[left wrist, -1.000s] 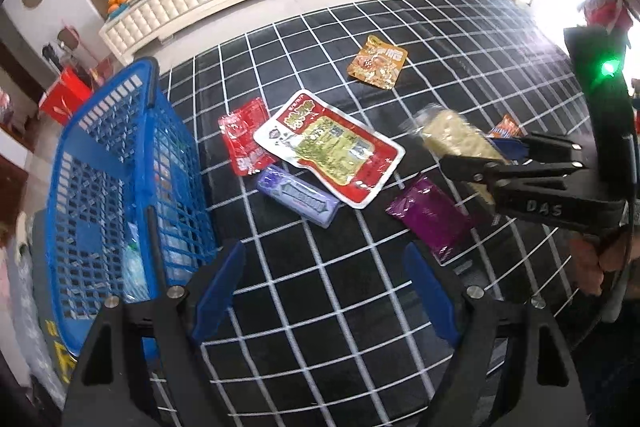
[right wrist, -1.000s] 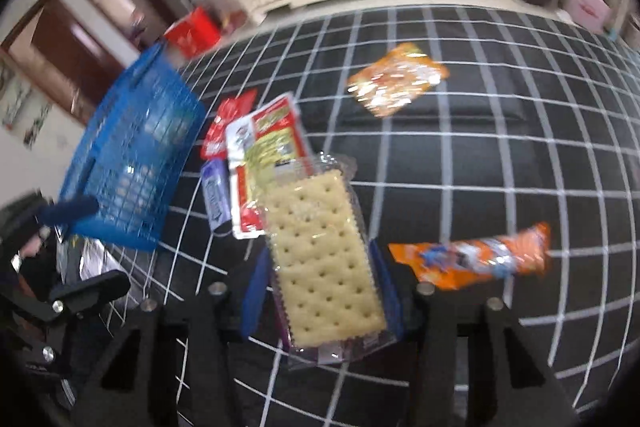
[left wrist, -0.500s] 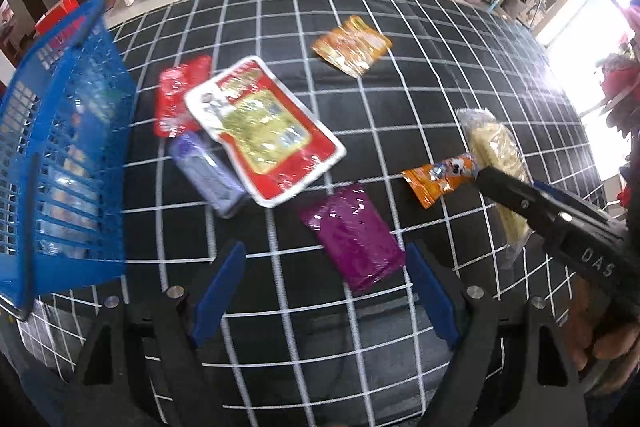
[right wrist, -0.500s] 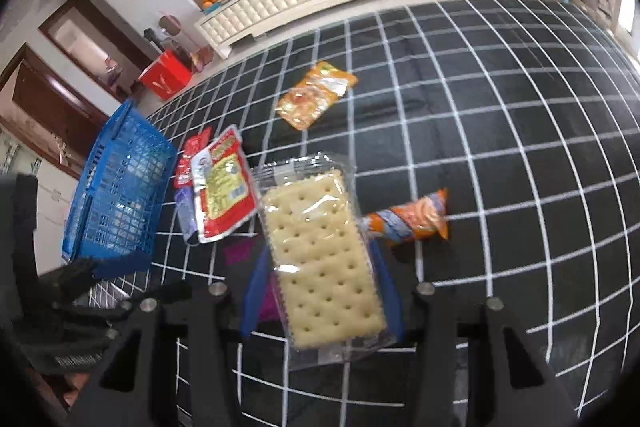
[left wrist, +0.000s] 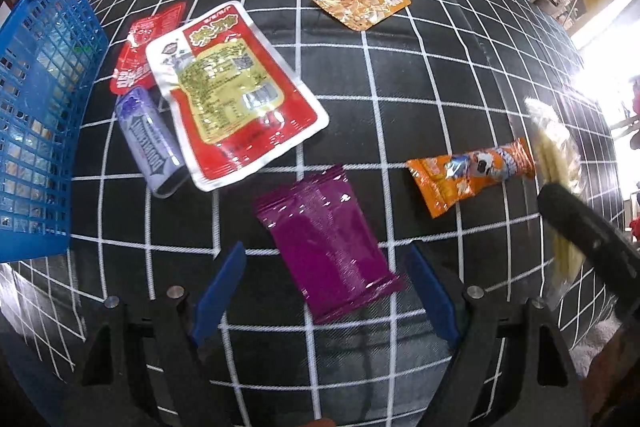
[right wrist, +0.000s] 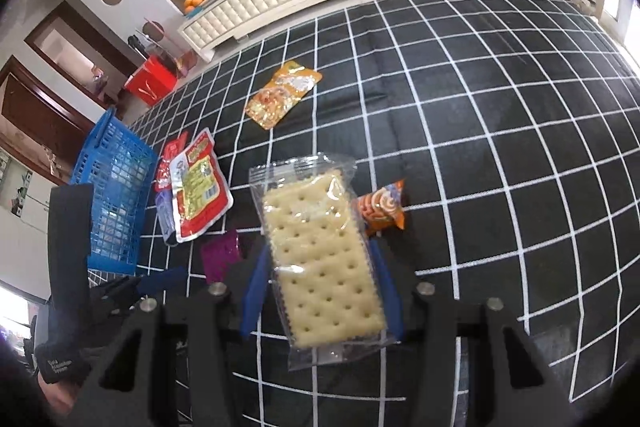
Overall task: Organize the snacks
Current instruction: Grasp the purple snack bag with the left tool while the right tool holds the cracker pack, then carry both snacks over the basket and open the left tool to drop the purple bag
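While right gripper (right wrist: 320, 287) clamps cracker pack (right wrist: 320, 259) clear of grid cloth (right wrist: 500, 147), carry it to blue basket (right wrist: 112, 195). Left gripper (left wrist: 324, 291) gapes empty over purple packet (left wrist: 328, 243): descend, close on it.

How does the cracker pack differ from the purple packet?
The cracker pack is clear, showing pale crackers; the purple packet is opaque and shiny. The cracker pack is held off the cloth in the right claw; the purple packet lies flat between the open left claw's fingers. Both are sealed, rectangular snacks.
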